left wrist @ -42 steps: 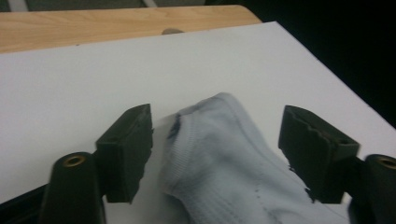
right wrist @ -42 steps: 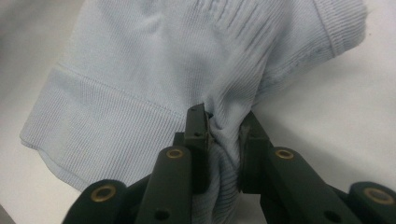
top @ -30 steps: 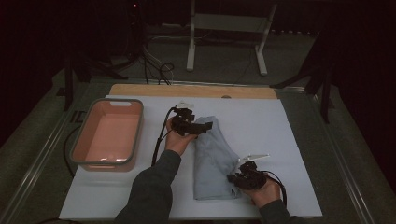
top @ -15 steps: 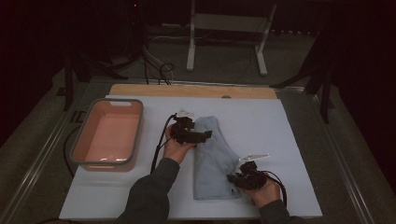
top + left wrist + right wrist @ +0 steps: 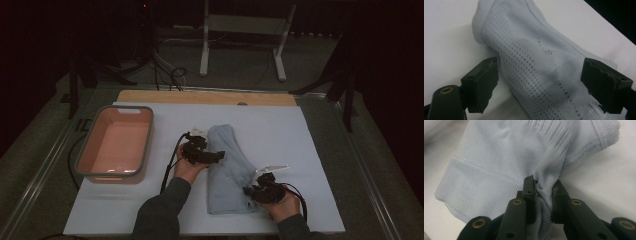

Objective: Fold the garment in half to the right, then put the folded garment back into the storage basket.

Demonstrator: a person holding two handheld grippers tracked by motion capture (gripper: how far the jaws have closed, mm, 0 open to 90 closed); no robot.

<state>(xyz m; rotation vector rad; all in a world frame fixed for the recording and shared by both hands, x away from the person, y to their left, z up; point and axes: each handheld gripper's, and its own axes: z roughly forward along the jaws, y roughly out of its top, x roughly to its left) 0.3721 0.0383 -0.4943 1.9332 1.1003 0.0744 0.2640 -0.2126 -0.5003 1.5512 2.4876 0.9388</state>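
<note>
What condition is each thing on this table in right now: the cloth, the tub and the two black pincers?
Light blue garment: folded, lying flat on the white table.
Pink tub: upright, empty.
Left gripper: jaws wide open, astride the garment, not pinching it.
Right gripper: shut, pinching a bunched fold of the garment's edge.

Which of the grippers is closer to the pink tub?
The left. The left gripper hovers over the folded light blue garment, just across a strip of white mat from the pink tub. The right gripper pinches the garment's near right edge, farther from the tub.
</note>
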